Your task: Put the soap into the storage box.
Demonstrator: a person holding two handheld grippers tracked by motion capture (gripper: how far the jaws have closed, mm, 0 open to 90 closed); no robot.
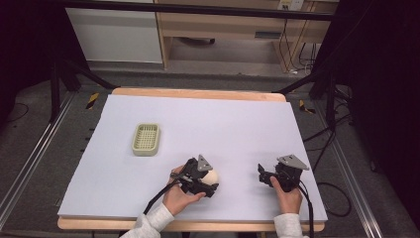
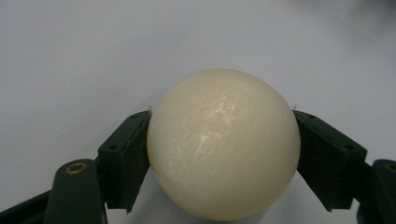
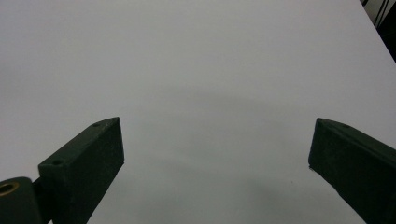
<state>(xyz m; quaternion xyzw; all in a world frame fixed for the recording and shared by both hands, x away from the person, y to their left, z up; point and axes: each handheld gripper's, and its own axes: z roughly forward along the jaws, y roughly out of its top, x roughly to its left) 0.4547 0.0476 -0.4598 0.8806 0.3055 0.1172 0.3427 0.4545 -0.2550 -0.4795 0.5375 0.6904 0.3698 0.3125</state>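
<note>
Left gripper [image 2: 224, 154]: both black jaws press the opposite flanks of the ball [image 2: 223, 144], one on each side at about its widest girth; in the high view the gripper [image 1: 210, 182] sits low over the near middle of the table, held by the person's left hand [image 1: 179, 197].
Ball: cream, smooth, faintly glossy, with a mottled sheen on top; it appears hard and round. In the high view the ball [image 1: 212, 176] lies on or just above the sheet; contact with the sheet cannot be told.
Risk, grip: flat jaw faces meet a curved, slick surface at small patches only, so the ball is likely to squirt forward or downward if the squeeze is off its middle line or slackens during a lift.
Risk, release: a sphere set on a flat sheet may roll toward the table's edge.
Right gripper [image 3: 217, 154]: jaws spread wide, nothing between them, above bare sheet; in the high view it [image 1: 265, 176] rests near the front right, well apart from the ball.
Basket [image 1: 146, 139]: pale yellow-green, rectangular with rounded corners, gridded floor, low rim; it stands to the far left, well apart from both grippers. A ball dropped there could bounce on the low wall.
Table [image 1: 237, 124]: matte pale lilac sheet over a wooden board, offering little friction against rolling.
</note>
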